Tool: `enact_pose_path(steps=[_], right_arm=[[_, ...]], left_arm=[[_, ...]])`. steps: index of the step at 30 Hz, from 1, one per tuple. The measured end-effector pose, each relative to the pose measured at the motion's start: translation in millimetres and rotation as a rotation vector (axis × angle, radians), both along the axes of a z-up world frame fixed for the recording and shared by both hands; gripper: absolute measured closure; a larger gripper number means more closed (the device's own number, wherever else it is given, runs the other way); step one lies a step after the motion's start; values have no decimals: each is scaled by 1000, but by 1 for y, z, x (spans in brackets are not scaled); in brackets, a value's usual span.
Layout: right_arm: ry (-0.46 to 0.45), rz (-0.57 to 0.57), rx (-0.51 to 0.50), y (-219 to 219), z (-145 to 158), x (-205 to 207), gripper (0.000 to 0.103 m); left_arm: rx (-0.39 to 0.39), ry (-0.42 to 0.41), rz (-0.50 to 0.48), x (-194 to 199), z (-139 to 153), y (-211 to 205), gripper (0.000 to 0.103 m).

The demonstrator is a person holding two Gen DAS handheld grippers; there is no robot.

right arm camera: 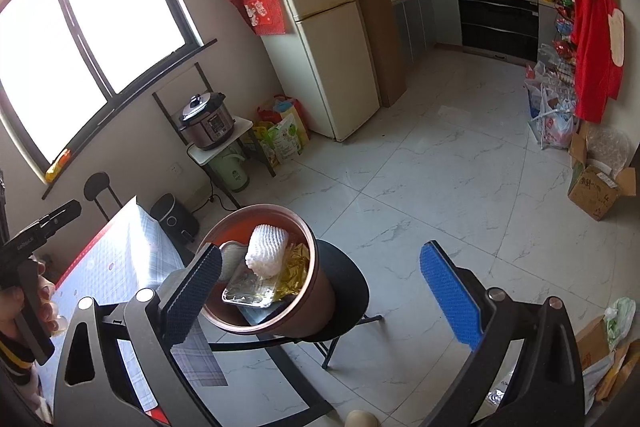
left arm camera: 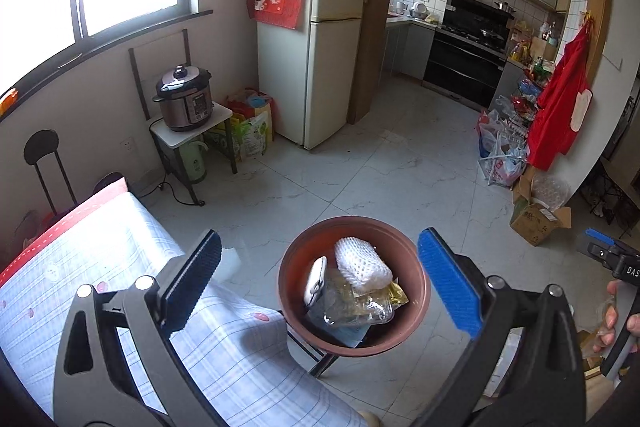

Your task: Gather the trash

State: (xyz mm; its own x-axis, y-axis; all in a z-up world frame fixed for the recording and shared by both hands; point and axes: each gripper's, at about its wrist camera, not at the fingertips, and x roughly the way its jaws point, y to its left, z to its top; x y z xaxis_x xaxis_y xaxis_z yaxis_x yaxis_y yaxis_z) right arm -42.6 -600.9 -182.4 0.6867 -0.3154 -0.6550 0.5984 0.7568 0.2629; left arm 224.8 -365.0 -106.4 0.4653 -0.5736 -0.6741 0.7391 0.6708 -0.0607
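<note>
A brown round bin (left arm camera: 416,311) stands on a black stool (right arm camera: 352,291) beside the table. It holds a white foam net (left arm camera: 362,263), a clear plastic tray (left arm camera: 352,311), gold foil wrappers (right arm camera: 294,273) and a small white piece (left arm camera: 316,281). My left gripper (left arm camera: 320,287) is open and empty, held above the bin. My right gripper (right arm camera: 320,291) is open and empty, above the bin's right side and the stool. The bin also shows in the right wrist view (right arm camera: 320,291).
A table with a pale checked cloth (left arm camera: 120,267) lies left of the bin. A pressure cooker (left arm camera: 185,97) sits on a small stand, a fridge (left arm camera: 320,39) behind it. Cardboard boxes (left arm camera: 536,219) and bags line the right wall. The floor is white tile.
</note>
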Motion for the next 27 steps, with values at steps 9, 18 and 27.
enact_pose_path(steps=[9,18,27], right_arm=[[-1,87,-101,73,48,31,5],[-11,137,-179,148,84,46,5],[-2,148,-207,197,96,57,5]], left_arm=[[-41,-43,81,-19,42,92,6],[-87,-89,122,-34,76,177,6],[-102,-123,170,-39,89,240,6]])
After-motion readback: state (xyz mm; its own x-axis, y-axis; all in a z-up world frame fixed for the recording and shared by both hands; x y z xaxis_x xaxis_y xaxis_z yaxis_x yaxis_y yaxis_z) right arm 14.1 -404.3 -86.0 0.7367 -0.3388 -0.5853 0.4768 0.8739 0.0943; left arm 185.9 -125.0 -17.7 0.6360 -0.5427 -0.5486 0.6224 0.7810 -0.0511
